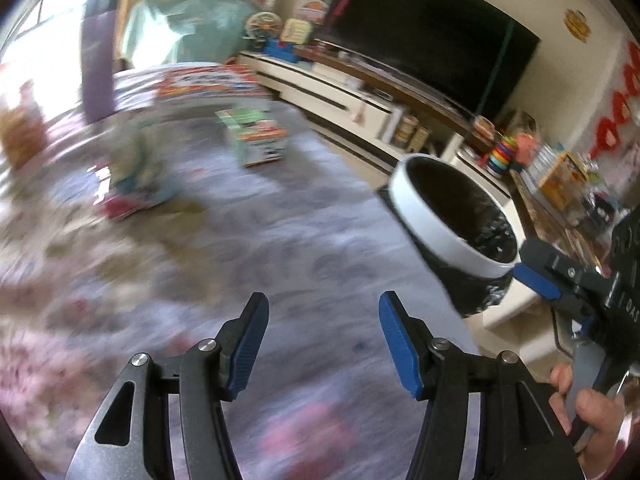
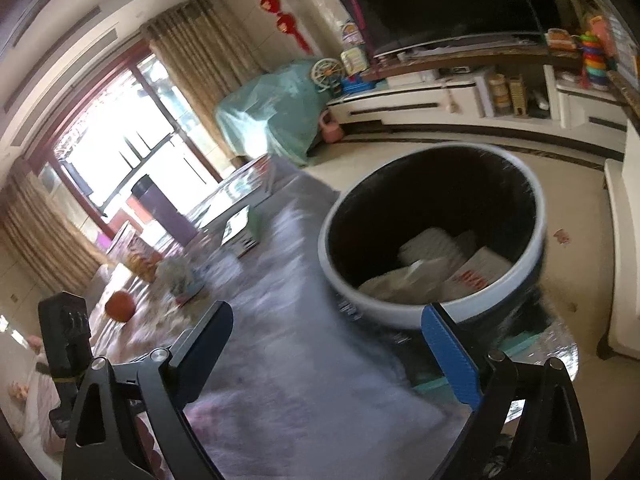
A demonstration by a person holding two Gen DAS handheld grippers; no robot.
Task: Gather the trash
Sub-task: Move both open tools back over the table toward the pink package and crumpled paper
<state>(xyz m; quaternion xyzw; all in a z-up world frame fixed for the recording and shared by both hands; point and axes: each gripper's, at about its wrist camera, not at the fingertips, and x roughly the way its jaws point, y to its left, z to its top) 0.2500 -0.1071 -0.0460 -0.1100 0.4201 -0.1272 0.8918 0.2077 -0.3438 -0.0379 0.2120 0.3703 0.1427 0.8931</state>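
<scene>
A white-rimmed trash bin [image 1: 436,224] with a black liner stands at the table's right edge; in the right wrist view the bin [image 2: 360,304] holds white crumpled paper and a carton [image 2: 436,268]. My left gripper [image 1: 322,344] is open and empty over the floral tablecloth. My right gripper [image 2: 328,352] is open and empty, just in front of the bin's near rim; it also shows in the left wrist view [image 1: 536,276] beside the bin. A crumpled wrapper pile [image 1: 132,184] and a green carton [image 1: 256,136] lie farther along the table.
A purple flask [image 1: 98,60] and a flat printed box [image 1: 204,80] stand at the far end. An orange fruit [image 2: 119,306] lies at left. A TV cabinet [image 2: 440,108] with toys lines the wall. The frames are motion-blurred.
</scene>
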